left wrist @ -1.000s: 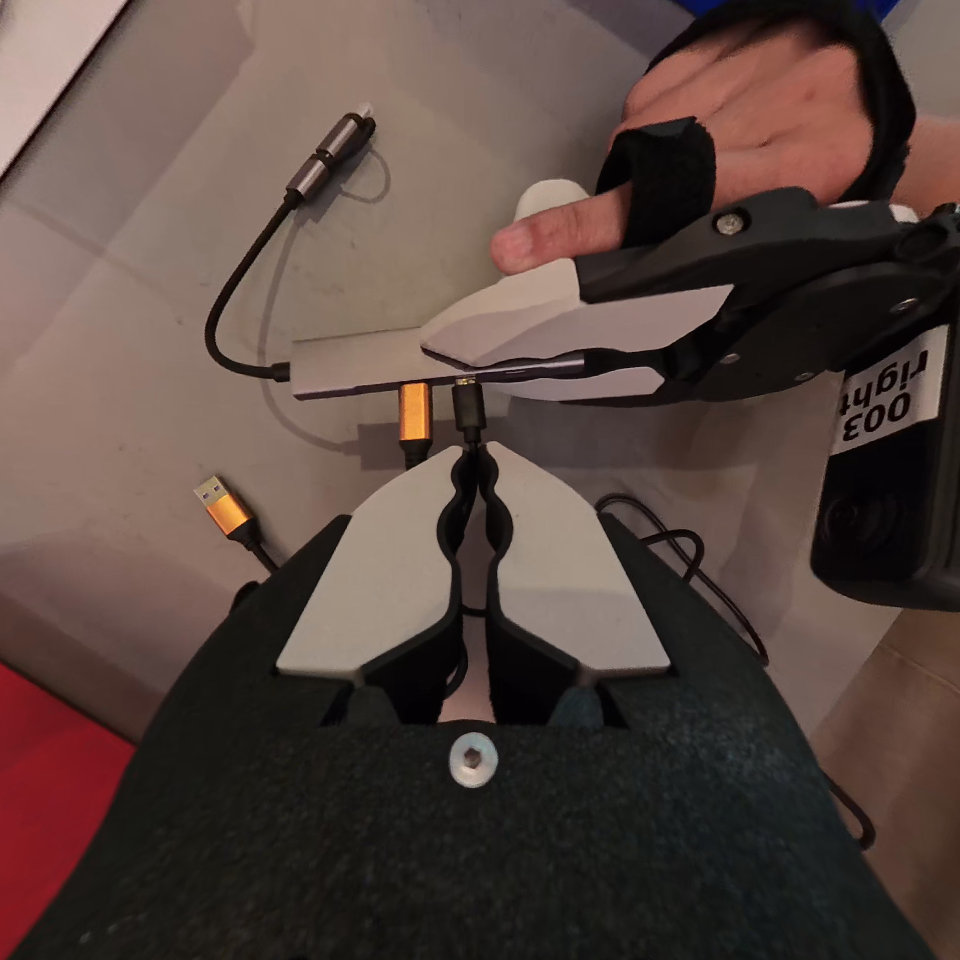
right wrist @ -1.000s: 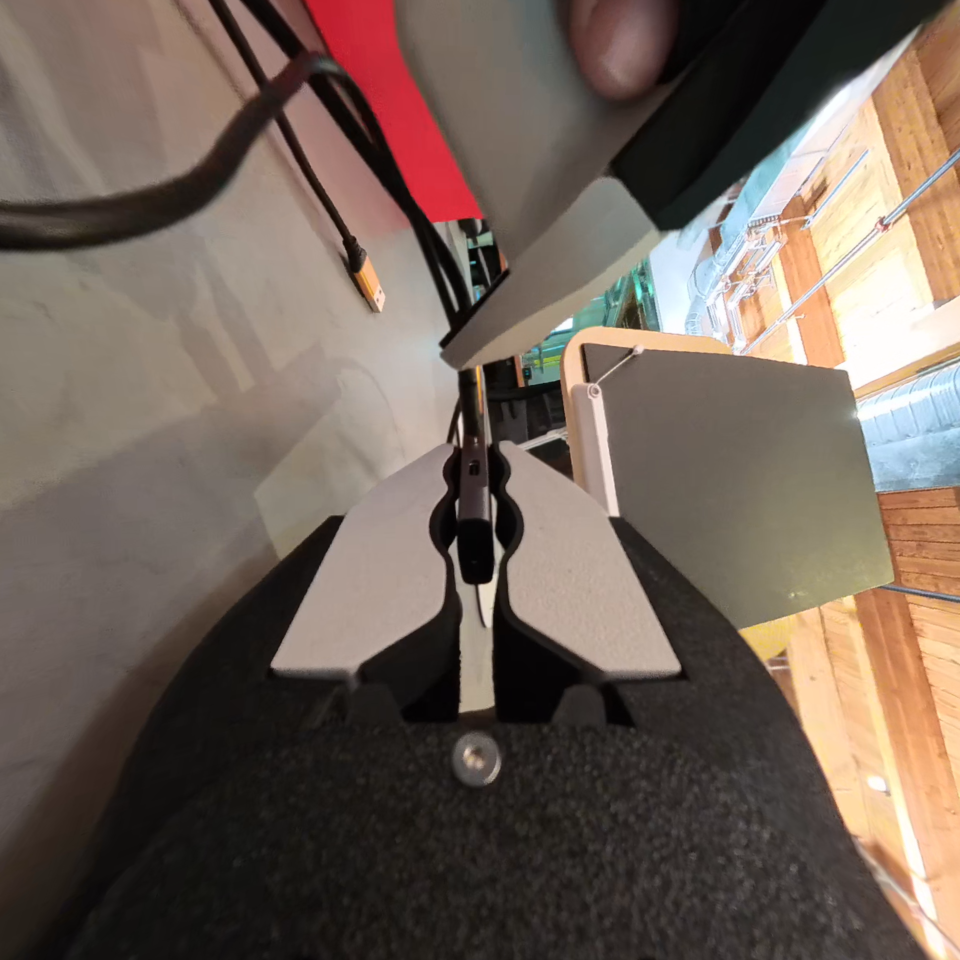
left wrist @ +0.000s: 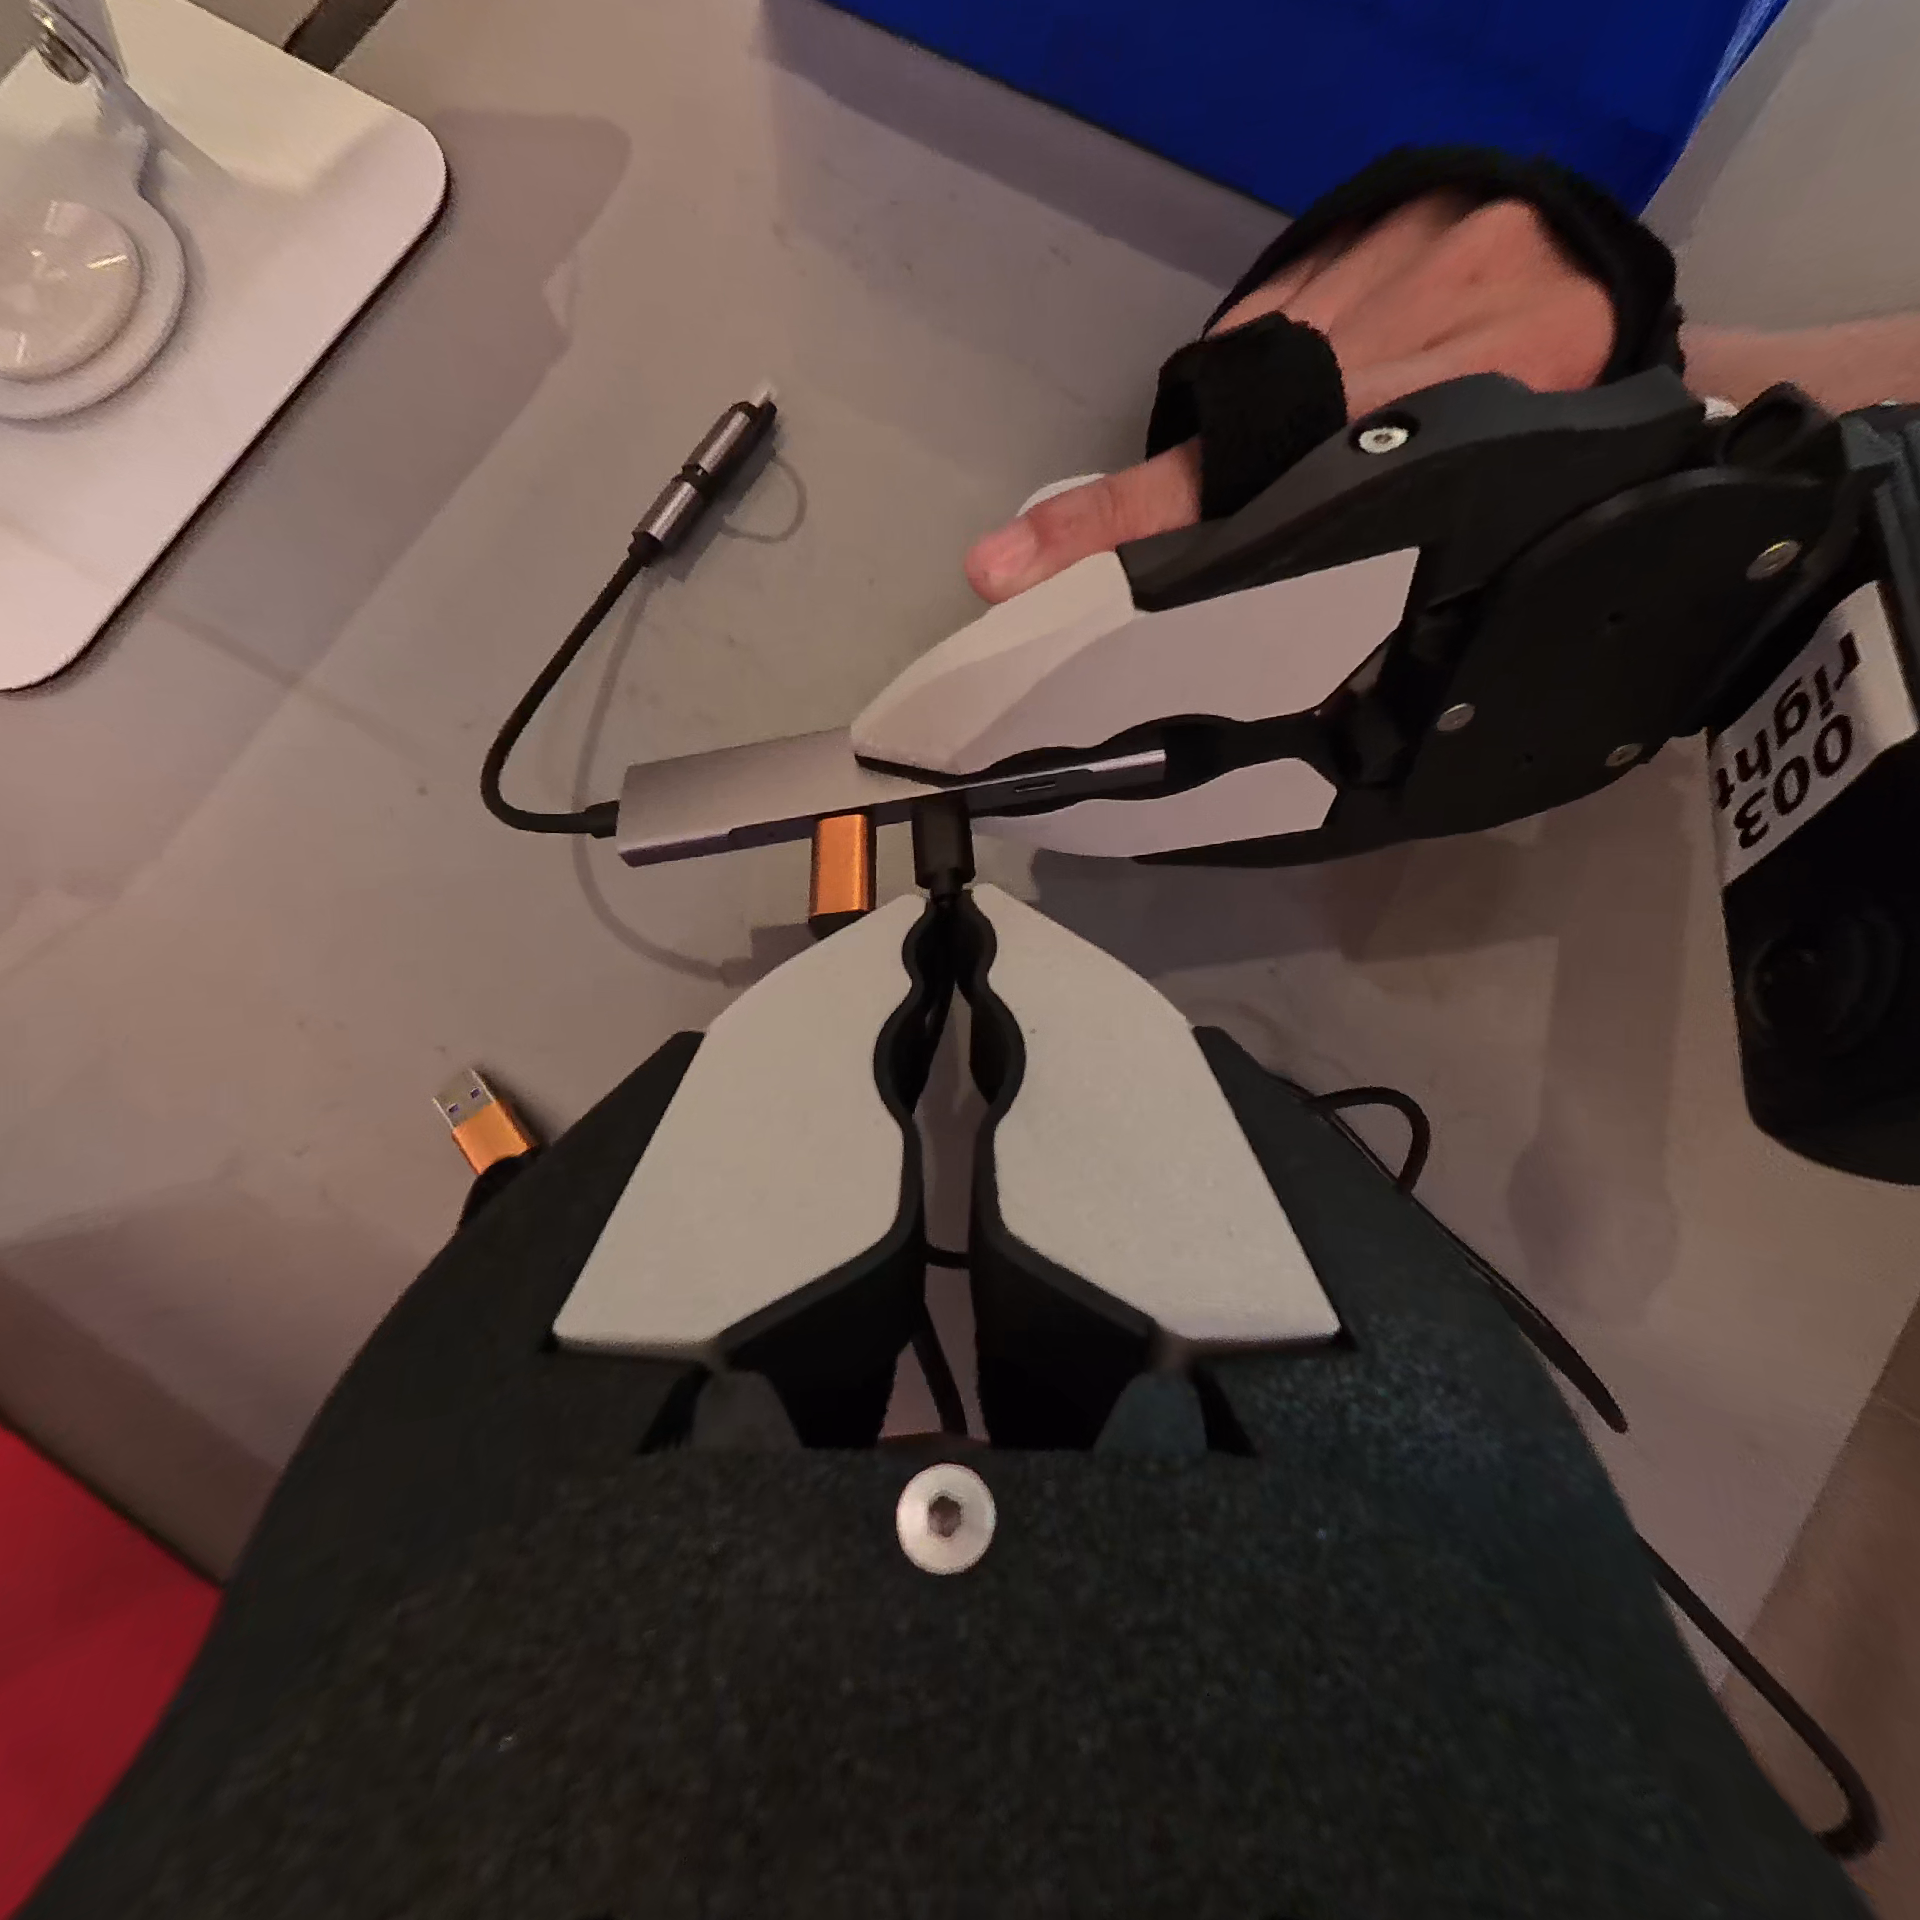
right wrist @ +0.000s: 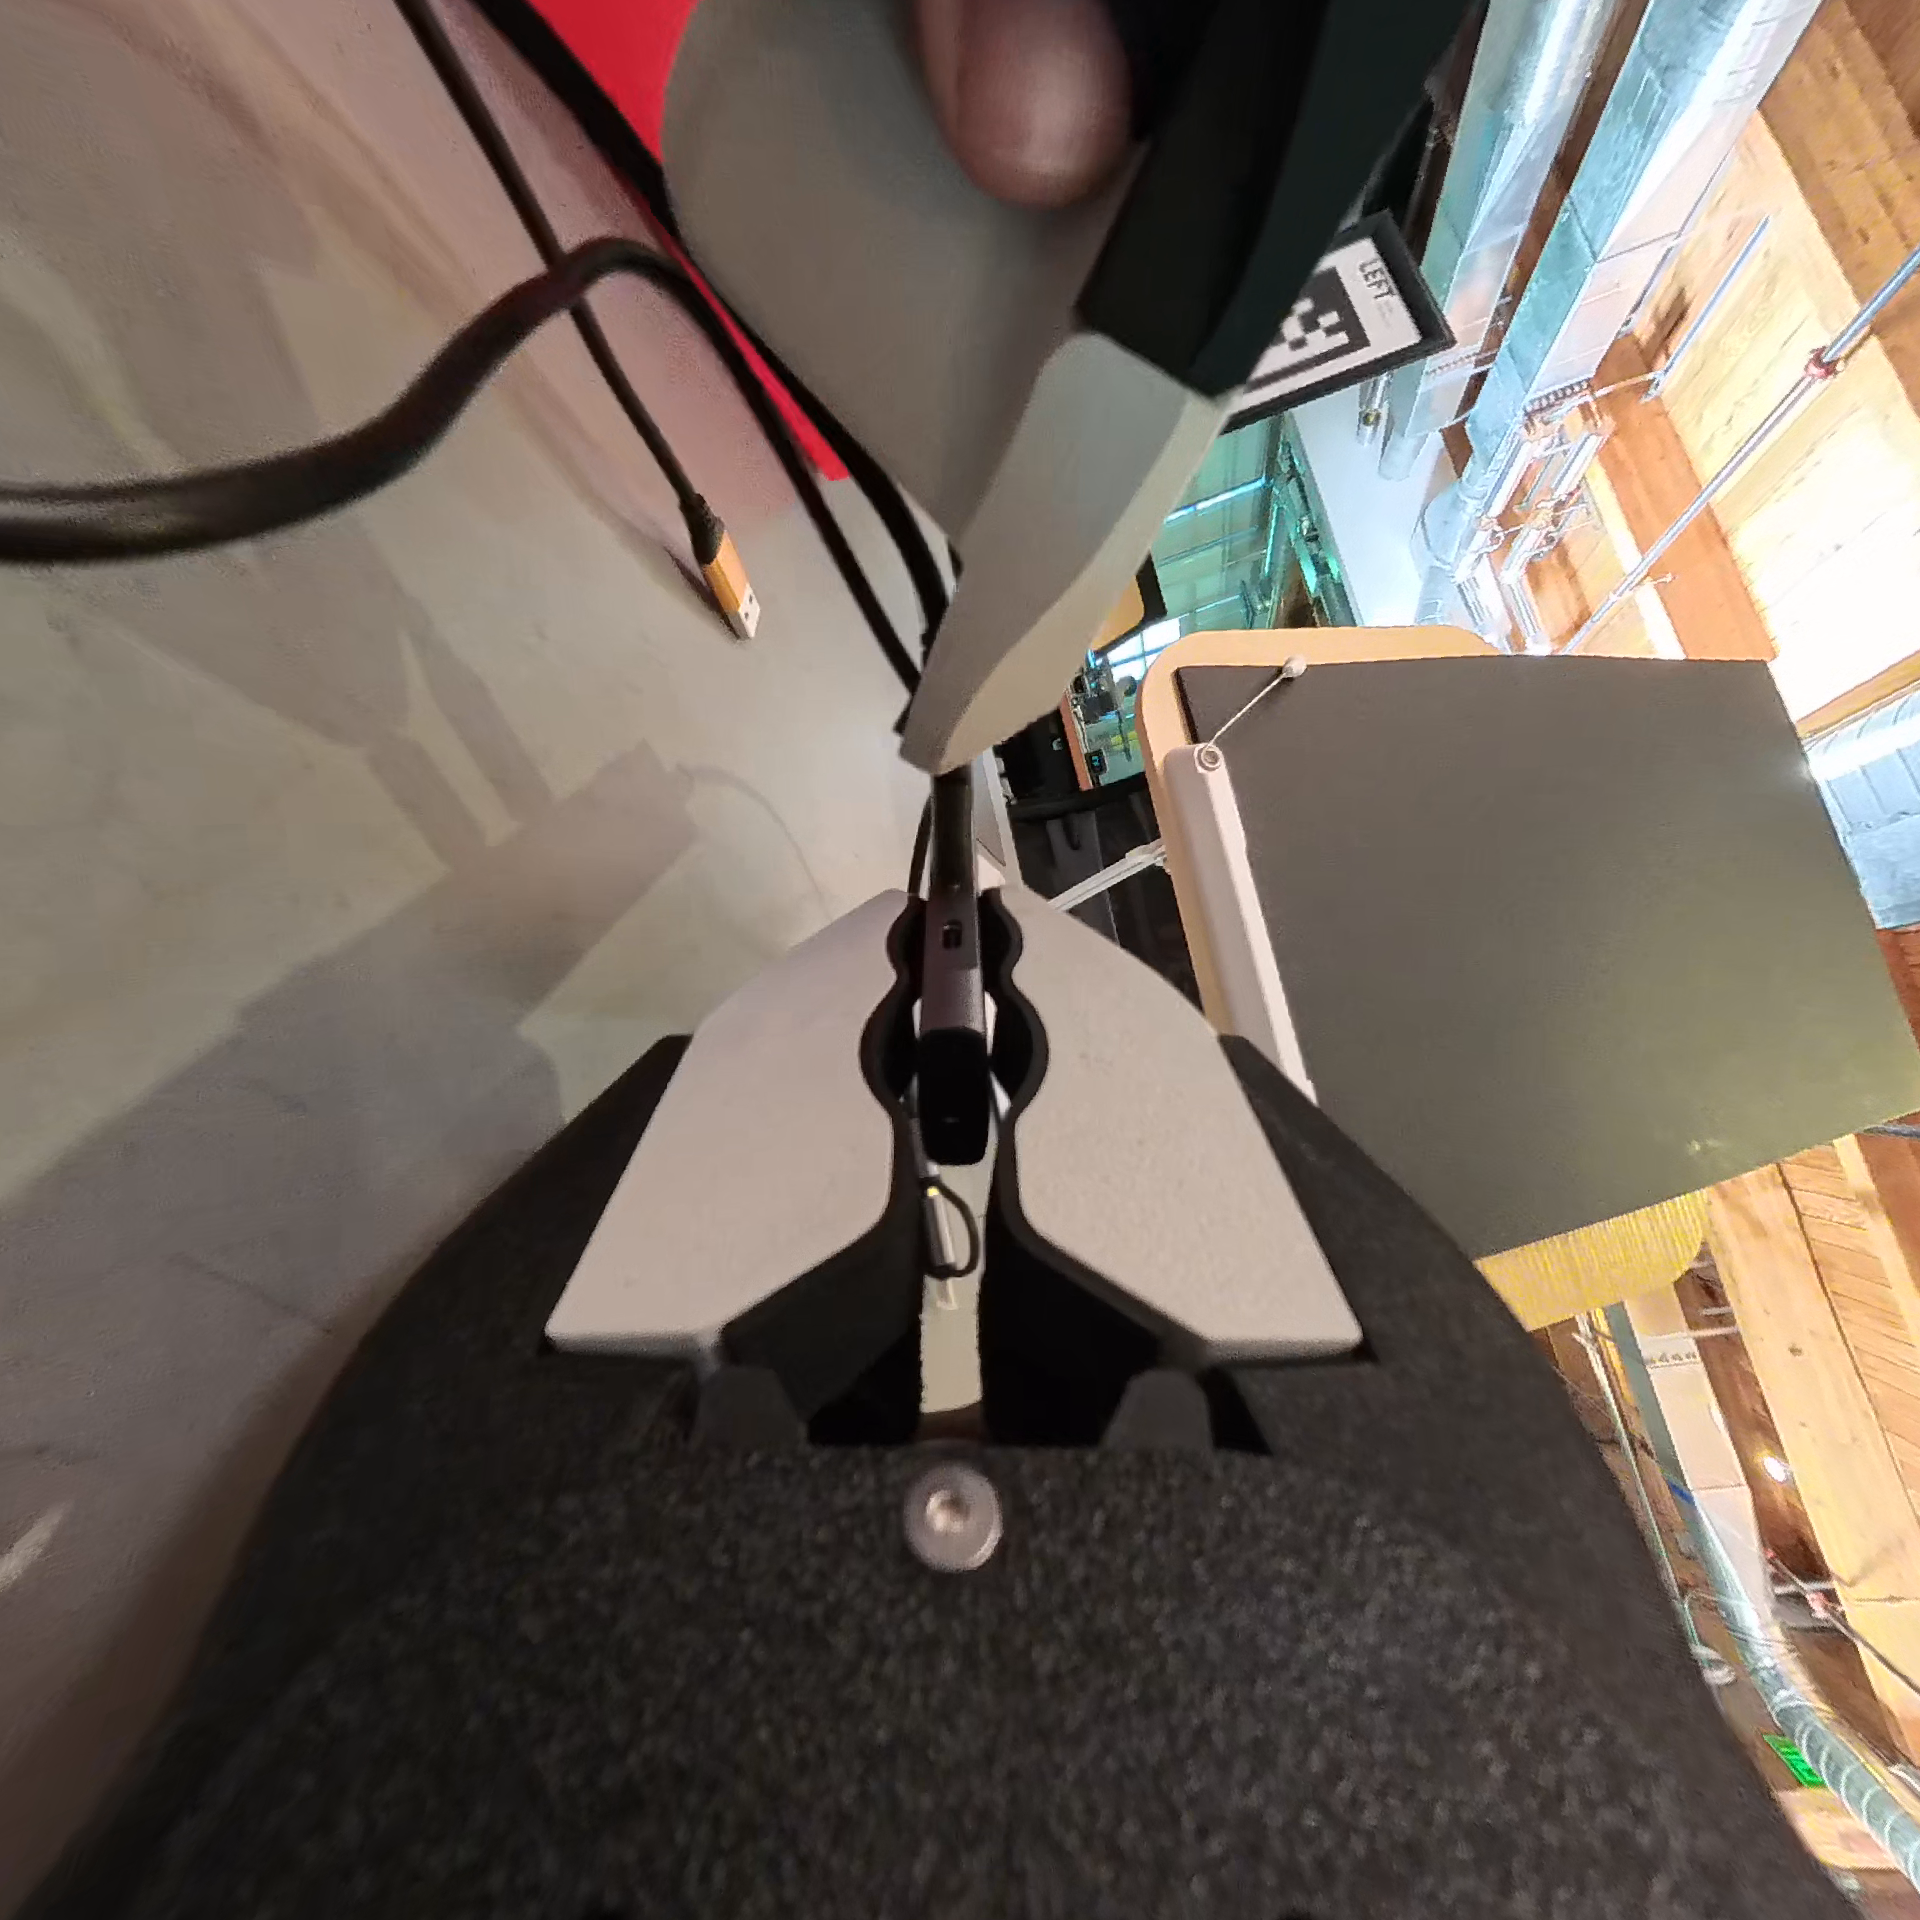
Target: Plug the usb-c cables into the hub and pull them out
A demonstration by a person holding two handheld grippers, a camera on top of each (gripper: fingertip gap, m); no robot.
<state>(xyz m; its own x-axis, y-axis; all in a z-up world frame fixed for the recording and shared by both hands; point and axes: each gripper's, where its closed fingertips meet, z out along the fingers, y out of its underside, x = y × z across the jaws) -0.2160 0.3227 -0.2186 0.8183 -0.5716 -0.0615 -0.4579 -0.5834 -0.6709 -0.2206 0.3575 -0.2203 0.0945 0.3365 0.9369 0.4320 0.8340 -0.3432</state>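
Observation:
The grey hub (left wrist: 748, 805) is held above the table. My right gripper (left wrist: 1039, 769) comes in from the right and is shut on the hub's right end. In the right wrist view the hub (right wrist: 951, 997) shows end-on between my right gripper's (right wrist: 951, 914) jaws. An orange plug (left wrist: 840, 868) and a black usb-c plug (left wrist: 940, 842) sit in the hub's near side. My left gripper (left wrist: 945, 899) is shut on the black cable just behind the black plug. One left finger (right wrist: 987, 520) shows large in the right wrist view.
A loose orange USB-A plug (left wrist: 480, 1127) lies on the grey table, also in the right wrist view (right wrist: 727, 587). The hub's own lead ends in a grey adapter (left wrist: 707, 473). A white stand base (left wrist: 208, 364) is far left, a blue surface (left wrist: 1247, 83) at the back, a red mat (left wrist: 62, 1621) near left. The grippers are tip to tip, or close to it.
Both grippers and the hub have shifted together, and the left wrist view now takes in more of the far table. Both grips are unchanged and the black plug is still at the hub.

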